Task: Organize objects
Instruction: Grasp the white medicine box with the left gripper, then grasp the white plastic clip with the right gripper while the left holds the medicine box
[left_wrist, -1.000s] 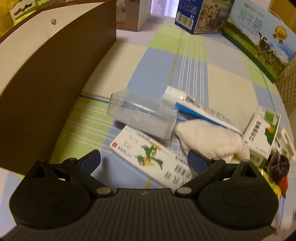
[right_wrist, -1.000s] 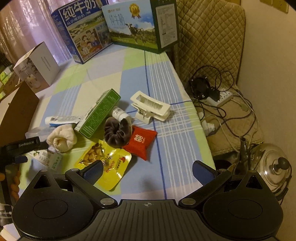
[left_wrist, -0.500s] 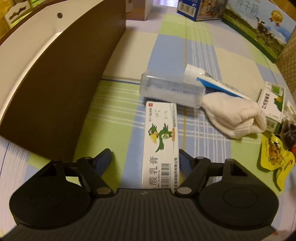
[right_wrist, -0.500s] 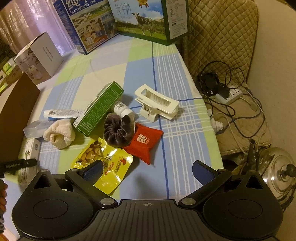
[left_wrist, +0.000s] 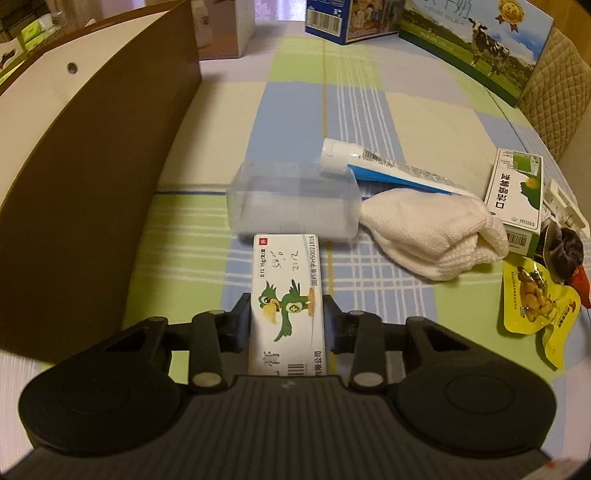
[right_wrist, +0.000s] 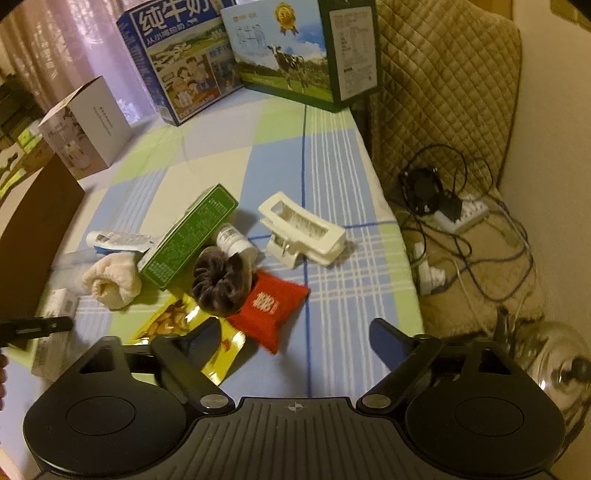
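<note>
We find the left claw (left_wrist: 287, 320) closing on the parrot-printed box (left_wrist: 285, 295), pads at its sides; the pick-up step is in hand. The right claw (right_wrist: 293, 338) stands wide over the red pouch (right_wrist: 271, 304), narrowing, nothing held; next, we judge, a lift toward the brown bin (left_wrist: 92, 177).

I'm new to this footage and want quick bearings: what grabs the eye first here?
The left gripper is closing on a white parrot-printed box lying on the checked cloth beside a tall brown box. Right of it sits a jumble: a rolled white sock, a yellow snack pouch, a red packet, and a white hair claw.
</note>
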